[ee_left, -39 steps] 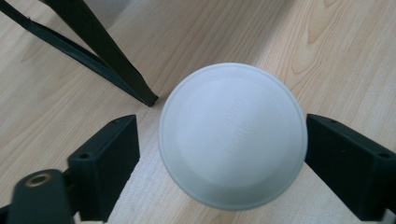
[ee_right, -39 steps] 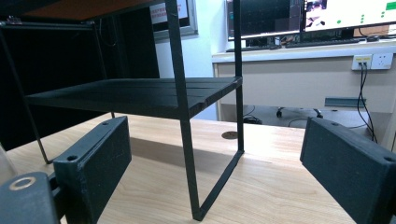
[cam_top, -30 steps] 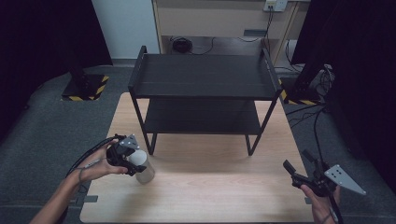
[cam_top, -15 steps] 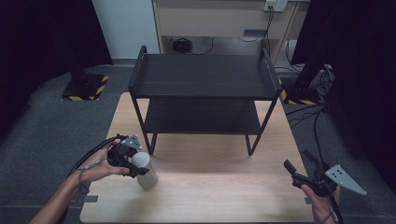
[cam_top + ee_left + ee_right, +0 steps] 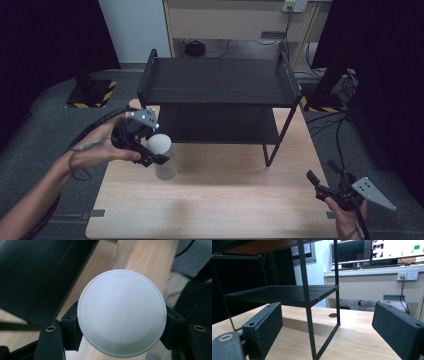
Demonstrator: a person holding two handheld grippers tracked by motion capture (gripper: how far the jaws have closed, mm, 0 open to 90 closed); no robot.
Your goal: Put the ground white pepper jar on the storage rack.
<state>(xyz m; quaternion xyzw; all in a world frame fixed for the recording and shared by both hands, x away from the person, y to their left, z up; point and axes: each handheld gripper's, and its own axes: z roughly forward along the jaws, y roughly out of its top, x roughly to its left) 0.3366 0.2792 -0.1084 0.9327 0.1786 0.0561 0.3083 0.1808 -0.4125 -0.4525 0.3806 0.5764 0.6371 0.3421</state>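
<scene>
A white round-lidded bottle [image 5: 165, 167] hangs above the table's left part, just in front of the black two-tier rack [image 5: 215, 82]. My left gripper [image 5: 159, 149] is shut on it near the top. In the left gripper view the lid [image 5: 121, 312] faces the camera, with the black pads [image 5: 71, 325] pressed to its sides and the rack [image 5: 32, 277] beyond. My right gripper [image 5: 324, 172] is held low at the table's front right corner, open and with nothing in it. Its view looks between wide-apart jaws [image 5: 330, 330] at the rack's lower shelf [image 5: 282, 296] and a thin leg.
The light wooden table [image 5: 225, 210] carries the rack at its far half. A cable trails from the left hand off the table's left side. Behind the table are a wall cabinet [image 5: 225, 20], sockets and floor cables.
The left gripper has risen with the bottle, lifting it off the tabletop and toward the rack. The right gripper has stayed where it was.
</scene>
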